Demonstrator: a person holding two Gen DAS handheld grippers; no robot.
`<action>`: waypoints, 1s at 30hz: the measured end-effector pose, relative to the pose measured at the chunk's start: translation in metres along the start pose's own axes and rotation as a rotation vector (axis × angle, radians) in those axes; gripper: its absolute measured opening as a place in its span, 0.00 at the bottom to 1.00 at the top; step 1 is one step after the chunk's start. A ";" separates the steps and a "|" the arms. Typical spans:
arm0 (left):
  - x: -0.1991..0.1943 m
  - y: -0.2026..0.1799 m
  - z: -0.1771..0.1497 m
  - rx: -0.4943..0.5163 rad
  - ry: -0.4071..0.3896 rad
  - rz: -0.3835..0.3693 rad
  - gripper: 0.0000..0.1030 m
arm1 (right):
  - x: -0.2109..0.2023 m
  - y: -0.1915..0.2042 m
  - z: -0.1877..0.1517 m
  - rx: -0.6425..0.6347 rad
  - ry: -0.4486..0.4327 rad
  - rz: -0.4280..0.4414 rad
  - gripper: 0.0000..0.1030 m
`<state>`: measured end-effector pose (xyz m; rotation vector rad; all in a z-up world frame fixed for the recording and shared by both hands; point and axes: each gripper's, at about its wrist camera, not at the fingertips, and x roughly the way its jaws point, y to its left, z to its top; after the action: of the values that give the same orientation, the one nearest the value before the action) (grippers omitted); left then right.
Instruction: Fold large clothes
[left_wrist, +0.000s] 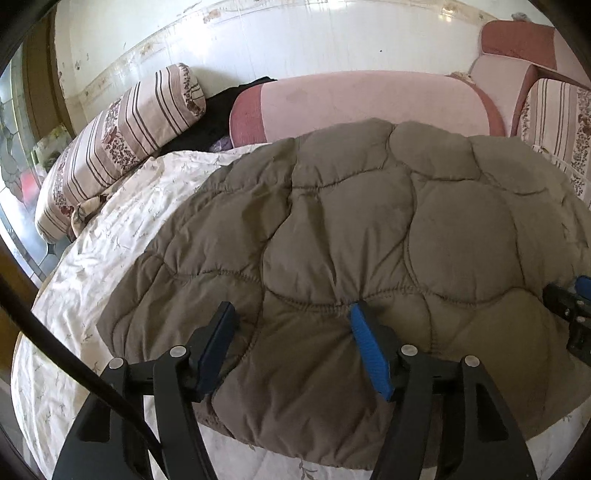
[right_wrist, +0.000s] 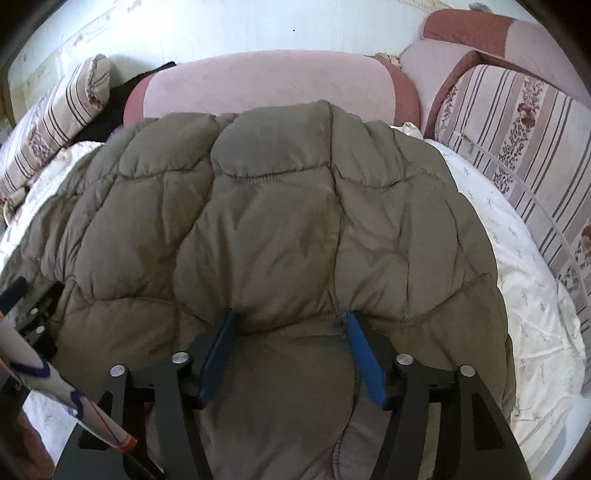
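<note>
An olive-brown quilted puffer jacket (left_wrist: 351, 229) (right_wrist: 277, 221) lies spread on a white flower-print sheet (left_wrist: 110, 236) (right_wrist: 524, 295). My left gripper (left_wrist: 291, 314) stands over the jacket's near left part, its blue pads wide apart with the padded fabric lying between them. My right gripper (right_wrist: 290, 317) straddles a puffy bulge at the jacket's near edge, and its pads are spread beside the bulge. Each gripper shows at the edge of the other's view: the right gripper (left_wrist: 569, 306) and the left gripper (right_wrist: 29, 306).
A pink cushion (left_wrist: 369, 99) (right_wrist: 266, 81) lies behind the jacket against the white wall. Striped floral bolsters flank the sheet on the left (left_wrist: 122, 136) and right (right_wrist: 517, 122). Dark cloth (left_wrist: 218, 110) sits in the far left corner. A white patterned sleeve (right_wrist: 55, 387) crosses the lower left.
</note>
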<state>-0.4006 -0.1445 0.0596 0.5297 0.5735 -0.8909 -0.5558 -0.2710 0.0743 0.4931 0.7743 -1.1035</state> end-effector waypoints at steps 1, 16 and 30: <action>0.001 -0.001 0.000 0.001 0.001 0.001 0.62 | 0.002 -0.001 0.000 0.007 0.004 0.003 0.67; 0.006 0.002 0.000 -0.005 0.006 -0.011 0.62 | -0.038 -0.019 0.012 0.032 -0.102 -0.033 0.69; 0.006 0.002 -0.001 -0.013 0.009 -0.008 0.63 | 0.008 -0.061 0.002 0.172 0.066 -0.075 0.71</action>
<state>-0.3960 -0.1464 0.0556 0.5202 0.5895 -0.8923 -0.6095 -0.3009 0.0711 0.6522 0.7643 -1.2351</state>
